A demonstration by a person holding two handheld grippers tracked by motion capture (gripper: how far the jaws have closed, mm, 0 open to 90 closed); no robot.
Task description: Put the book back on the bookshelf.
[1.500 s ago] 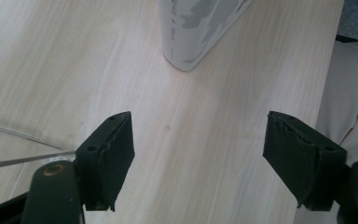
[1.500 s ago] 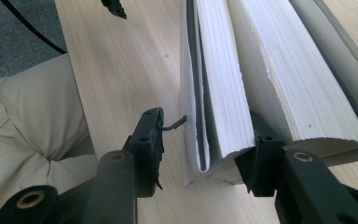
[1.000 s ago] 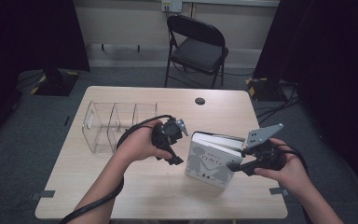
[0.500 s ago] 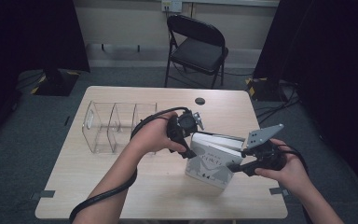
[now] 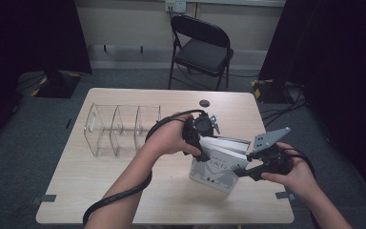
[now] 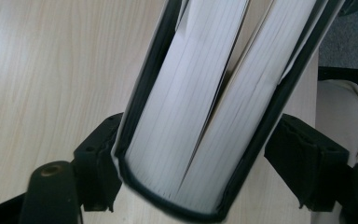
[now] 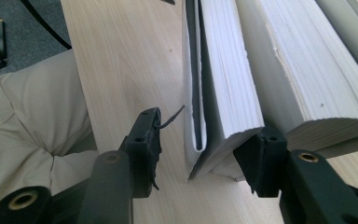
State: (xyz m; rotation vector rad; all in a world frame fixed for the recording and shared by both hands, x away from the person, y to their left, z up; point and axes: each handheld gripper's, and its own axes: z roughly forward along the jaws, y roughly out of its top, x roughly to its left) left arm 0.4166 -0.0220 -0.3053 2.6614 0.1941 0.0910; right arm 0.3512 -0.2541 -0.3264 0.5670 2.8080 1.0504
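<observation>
The book (image 5: pixel 221 164) stands on edge on the table (image 5: pixel 124 191), right of the clear organizer (image 5: pixel 119 129). The left gripper (image 5: pixel 201 143) meets its top left corner; its own view has both covers between the jaws, one touching, the other's contact cut off, so no grip can be told. The right gripper (image 7: pixel 200 140) straddles one block of pages at the book's right end, one jaw clear of the cover, having just widened.

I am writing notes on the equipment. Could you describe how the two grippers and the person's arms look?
Both grippers are black, with two blocky black jaws. The right gripper carries a grey three-cornered plate with small holes on top. The left gripper has a round black body and a small metal bracket; a thick black cable trails from it under the forearm. Round brass-coloured fittings sit on the jaw arms. Both forearms are bare, without sleeves.
</observation>
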